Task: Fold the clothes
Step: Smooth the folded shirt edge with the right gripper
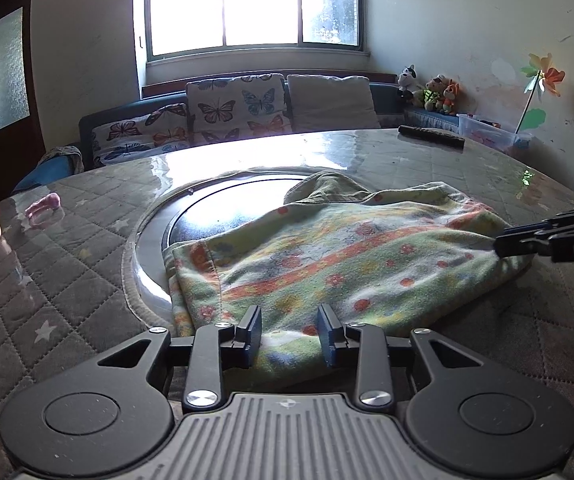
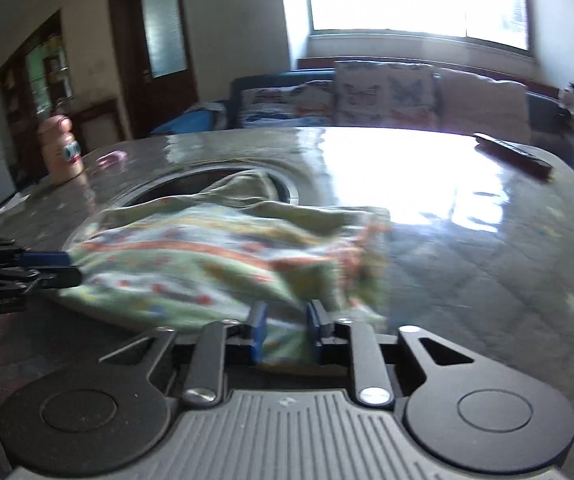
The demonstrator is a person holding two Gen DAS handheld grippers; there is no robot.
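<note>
Fleecy floral garment (image 1: pixel 327 256), glossy quilted table (image 1: pixel 67 280)

Garment (image 1: pixel 327 256): green, orange bands, red flowers. Table cover (image 1: pixel 67 264): grey quilted, white stars. Cushions (image 1: pixel 231 106): butterfly print.

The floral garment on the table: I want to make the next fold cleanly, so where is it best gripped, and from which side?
Probably the near hem of the floral garment, from the table's near edge, fingers low and nearly level. That hem lies flat on the quilted table cover, while the far part rumples over the round inset. The left gripper already straddles it, and the right gripper pinches a corner.
</note>
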